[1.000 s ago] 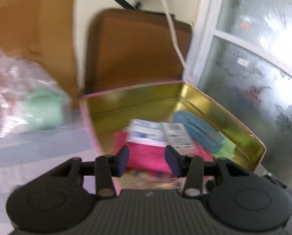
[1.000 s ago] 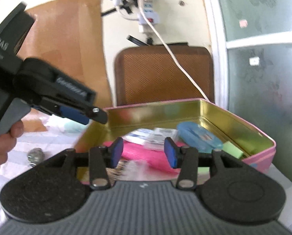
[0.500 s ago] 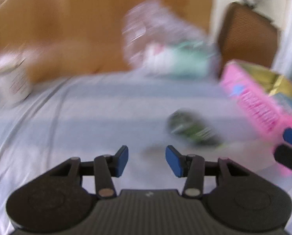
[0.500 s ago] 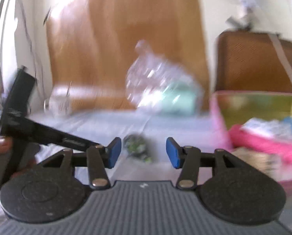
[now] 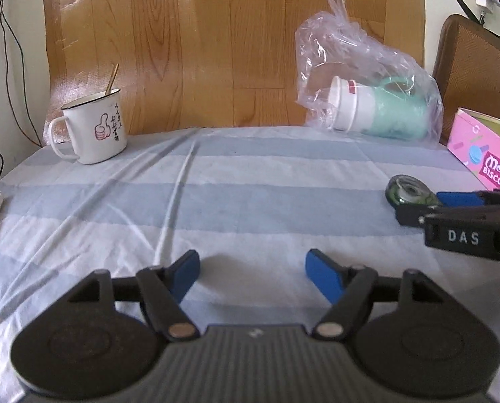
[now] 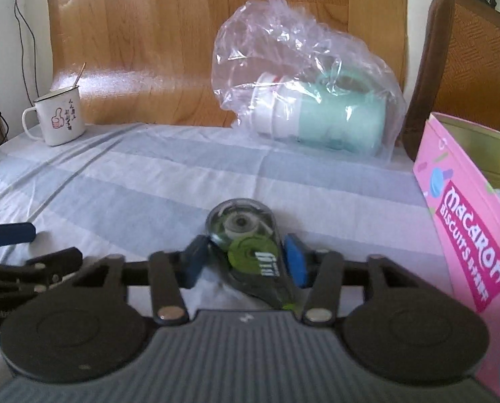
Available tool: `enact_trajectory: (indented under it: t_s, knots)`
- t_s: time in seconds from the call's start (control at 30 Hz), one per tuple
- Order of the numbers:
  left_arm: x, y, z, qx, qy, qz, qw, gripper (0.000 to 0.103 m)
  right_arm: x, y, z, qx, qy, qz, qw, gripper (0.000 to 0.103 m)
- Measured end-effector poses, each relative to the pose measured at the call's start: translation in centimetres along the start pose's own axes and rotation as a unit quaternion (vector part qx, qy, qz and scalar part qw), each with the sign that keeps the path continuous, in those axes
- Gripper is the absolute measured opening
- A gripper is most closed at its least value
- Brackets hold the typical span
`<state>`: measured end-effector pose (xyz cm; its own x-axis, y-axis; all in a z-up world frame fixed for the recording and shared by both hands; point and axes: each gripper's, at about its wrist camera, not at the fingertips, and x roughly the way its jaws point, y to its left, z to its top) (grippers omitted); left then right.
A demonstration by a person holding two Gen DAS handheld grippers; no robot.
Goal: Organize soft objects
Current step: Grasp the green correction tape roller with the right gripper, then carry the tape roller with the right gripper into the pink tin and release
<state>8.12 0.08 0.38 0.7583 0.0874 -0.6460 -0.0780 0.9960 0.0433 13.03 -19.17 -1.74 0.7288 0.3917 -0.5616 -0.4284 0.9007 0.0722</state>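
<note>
The right gripper (image 6: 246,262) sits low over the striped blue-and-white cloth (image 6: 149,181) that covers the counter. Its jaws have just been closing and now stand about half open around a clear plastic correction-tape dispenser with a green reel (image 6: 250,245). The blue pads (image 6: 295,262) are at the dispenser's sides, but the left one is blurred, so whether they press on it cannot be told. White lettering on the dispenser's dark label is too smeared to read.

The left gripper (image 5: 251,273) hovers over bare cloth. Its jaws have just been opening and stand wide apart with nothing between them. In its view the right gripper's black body enters from the right edge, bearing the white letters "DAS" (image 5: 463,236), with the dispenser (image 5: 409,194) just beyond its tip.

At the right stands an open pink biscuit tin with a gold inside (image 6: 464,235); its wall reads "MACARON BISCUITS" in white on a magenta band. Far back lies a crumpled clear plastic bag (image 6: 300,80) holding a mint-green and white cup on its side (image 6: 320,122). At the far left stands a white enamel mug with a dark rim (image 5: 93,127), printed with a red thumbs-up and black Chinese characters too small to read; a thin stick leans in it.
</note>
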Motion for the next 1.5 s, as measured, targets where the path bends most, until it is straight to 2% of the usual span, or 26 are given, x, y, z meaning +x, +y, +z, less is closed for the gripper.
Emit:
enact_trajectory:
  t_s: [0.13,0.5,0.6,0.67,0.83,0.93,1.0,1.1,1.17,1.23,1.33,1.4,1.5]
  knots:
    - [0.0,0.0,-0.2,-0.002,0.000,0.000,1.0000,0.073,-0.7,0.5,-0.4,-0.010,-0.001,0.006,1.000,0.044]
    - [-0.2,-0.1,-0.3,-0.001,-0.002,0.001,1.0000,0.073,-4.9,3.1,-3.6,-0.052,-0.003,0.061,0.997,0.044]
    - [-0.3,0.0,-0.3,-0.001,-0.002,0.000,1.0000,0.073,-6.4,3.1,-4.7,-0.042,-0.006,0.078,0.996,0.045]
    - [-0.3,0.0,-0.4,-0.001,-0.003,0.000,1.0000,0.073,-7.6,3.6,-5.6,-0.063,-0.014,0.071,0.995,0.044]
    - [-0.5,-0.1,-0.5,0.000,-0.003,-0.001,1.0000,0.073,-10.9,3.4,-8.1,-0.069,-0.015,0.079,0.994,0.044]
    - [-0.8,-0.3,-0.7,-0.001,-0.004,-0.001,1.0000,0.073,-13.1,2.5,-10.0,-0.058,-0.028,0.070,0.995,0.044]
    - [-1.0,-0.4,-0.9,0.001,-0.004,-0.004,1.0000,0.073,-14.3,1.1,-11.1,-0.027,-0.037,0.054,0.998,0.044]
    - [-1.5,-0.7,-1.2,0.008,-0.004,-0.005,1.0000,0.073,-15.7,-0.9,-12.6,0.004,-0.055,-0.007,0.998,0.044]
    - [-2.2,-1.2,-1.6,0.012,-0.002,-0.010,0.9999,0.073,-16.4,-2.1,-13.3,0.032,-0.065,-0.021,0.997,0.045]
    - [-3.1,-2.1,-2.1,0.014,0.003,-0.032,0.9994,0.073,-17.2,-2.8,-14.2,0.047,-0.073,-0.019,0.996,0.047]
    - [-5.5,-4.9,-2.9,0.033,0.009,-0.101,0.9943,0.071,-17.8,-2.7,-14.8,0.036,-0.074,-0.020,0.996,0.053]
    - [-7.0,-7.1,-3.2,0.052,0.023,-0.154,0.9864,0.070,-18.0,-2.6,-15.1,0.029,-0.076,-0.023,0.996,0.053]
    - [-8.3,-10.0,-3.5,0.068,0.069,-0.237,0.9666,0.069,-18.2,-2.9,-15.5,0.028,-0.083,-0.019,0.996,0.053]
